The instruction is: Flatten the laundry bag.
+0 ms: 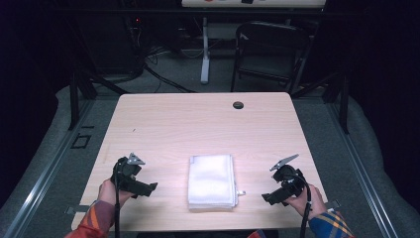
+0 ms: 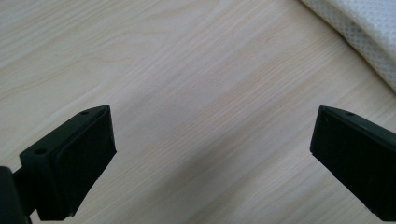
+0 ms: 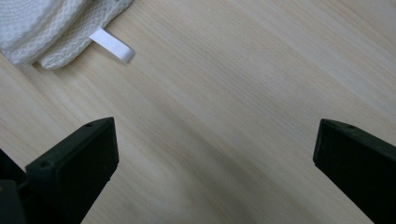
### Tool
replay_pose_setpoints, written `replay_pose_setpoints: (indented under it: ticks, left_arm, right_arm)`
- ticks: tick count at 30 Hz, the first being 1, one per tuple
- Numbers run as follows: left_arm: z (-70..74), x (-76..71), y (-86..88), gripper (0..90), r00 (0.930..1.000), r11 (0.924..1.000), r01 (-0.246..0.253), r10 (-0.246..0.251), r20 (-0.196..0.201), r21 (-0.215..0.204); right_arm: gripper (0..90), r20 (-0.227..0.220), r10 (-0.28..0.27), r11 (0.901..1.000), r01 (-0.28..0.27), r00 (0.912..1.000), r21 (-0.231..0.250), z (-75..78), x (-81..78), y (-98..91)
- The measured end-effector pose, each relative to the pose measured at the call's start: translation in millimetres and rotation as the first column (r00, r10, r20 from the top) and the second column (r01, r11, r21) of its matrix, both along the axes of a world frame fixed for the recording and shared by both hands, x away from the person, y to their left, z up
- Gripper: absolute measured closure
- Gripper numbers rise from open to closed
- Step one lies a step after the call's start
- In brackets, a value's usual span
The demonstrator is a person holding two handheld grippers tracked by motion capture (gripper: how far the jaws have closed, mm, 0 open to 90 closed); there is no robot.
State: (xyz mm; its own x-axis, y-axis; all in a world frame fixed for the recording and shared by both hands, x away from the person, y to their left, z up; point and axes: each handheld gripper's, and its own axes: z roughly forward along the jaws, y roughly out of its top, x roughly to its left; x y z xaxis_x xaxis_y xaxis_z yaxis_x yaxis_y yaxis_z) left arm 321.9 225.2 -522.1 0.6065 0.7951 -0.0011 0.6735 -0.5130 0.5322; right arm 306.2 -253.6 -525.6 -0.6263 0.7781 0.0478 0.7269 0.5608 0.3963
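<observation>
A folded white towel [image 1: 211,181] lies near the front middle of the light wooden table [image 1: 198,124], with a small white tag [image 1: 241,193] at its right front corner. My left gripper [image 1: 148,188] hovers to the towel's left, held in a hand, its jaws wide apart over bare wood [image 2: 210,140]. An edge of the towel [image 2: 364,32] shows at the upper right of the left gripper view. My right gripper [image 1: 270,197] sits to the towel's right, open with nothing between its jaws [image 3: 215,154]. The towel's corner [image 3: 51,28] and tag [image 3: 112,44] lie beyond it.
A dark round grommet [image 1: 238,104] sits near the table's far edge. Behind the table stand a black folding chair [image 1: 270,54], a white stand leg [image 1: 205,59] and cables on the grey floor. Metal rails run along both sides of the table.
</observation>
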Motion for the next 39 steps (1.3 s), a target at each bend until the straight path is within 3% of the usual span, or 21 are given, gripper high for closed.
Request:
replay_pose_setpoints:
  ticks: [3, 10, 12, 19, 21, 23, 28, 29, 32, 38, 39]
  left_arm:
    - [0.2, -0.7, -1.4, 0.1, 1.0, 1.0, 0.005, -0.006, -0.005, -0.005]
    - [2.1, -3.4, -7.4, 0.1, 0.9994, 0.9994, 0.034, -0.034, -0.003, -0.005]
    - [2.3, -3.6, -8.7, 0.1, 0.9992, 0.9992, 0.041, -0.041, -0.005, -0.003]
    - [3.7, -6.2, -25.2, 0.1, 0.9963, 0.9961, 0.086, -0.086, -0.002, -0.02]
    - [3.9, -6.4, -27.1, 0.0, 0.9953, 0.9951, 0.096, -0.096, -0.005, -0.023]
    - [3.7, -7.3, -33.8, 0.0, 0.9921, 0.9911, 0.124, -0.125, -0.008, -0.047]
    - [3.5, -8.3, -46.3, 0.0, 0.9845, 0.9835, 0.175, -0.175, -0.008, -0.047]
    - [3.7, -8.6, -48.4, 0.0, 0.9834, 0.9823, 0.18, -0.181, -0.008, -0.051]
    - [3.6, -9.6, -53.1, 0.0, 0.982, 0.9806, 0.189, -0.189, -0.004, -0.053]
    - [1.7, -10.2, -69.6, 0.0, 0.964, 0.9623, 0.265, -0.266, -0.008, -0.062]
    - [1.7, -10.2, -69.6, 0.0, 0.964, 0.9623, 0.265, -0.266, -0.008, -0.062]
  right_arm:
    - [0.0, -0.009, -0.001, 0.9998, 0.001, 1.0, 0.018, -1.7, -0.3, 1.6]
    - [0.0, -0.028, 0.013, 0.9999, -0.013, 0.9995, -0.001, -0.9, 0.4, 5.0]
    - [0.0, -0.025, 0.011, 0.9997, -0.011, 0.9996, 0.021, -1.7, 0.2, 6.9]
    - [0.1, -0.021, 0.019, 0.9998, -0.019, 0.9996, 0.003, -1.0, 2.4, 10.1]
    - [0.2, -0.029, 0.024, 0.9995, -0.023, 0.9993, 0.023, -0.7, 3.7, 11.6]
    - [0.3, -0.032, 0.027, 0.9995, -0.027, 0.9991, 0.02, -0.3, 5.2, 13.3]
    - [0.6, -0.029, 0.033, 0.9992, -0.032, 0.999, 0.023, -0.1, 7.0, 18.3]
    - [0.7, -0.028, 0.025, 0.9987, -0.024, 0.9993, 0.045, -0.7, 6.5, 19.7]
    - [1.4, -0.025, 0.039, 0.9988, -0.038, 0.9989, 0.031, -0.2, 7.4, 21.2]
    - [1.9, -0.033, 0.052, 0.9983, -0.051, 0.9981, 0.029, -1.1, 10.8, 27.0]
    - [2.0, -0.039, 0.055, 0.9982, -0.054, 0.9977, 0.027, -0.4, 11.8, 27.8]
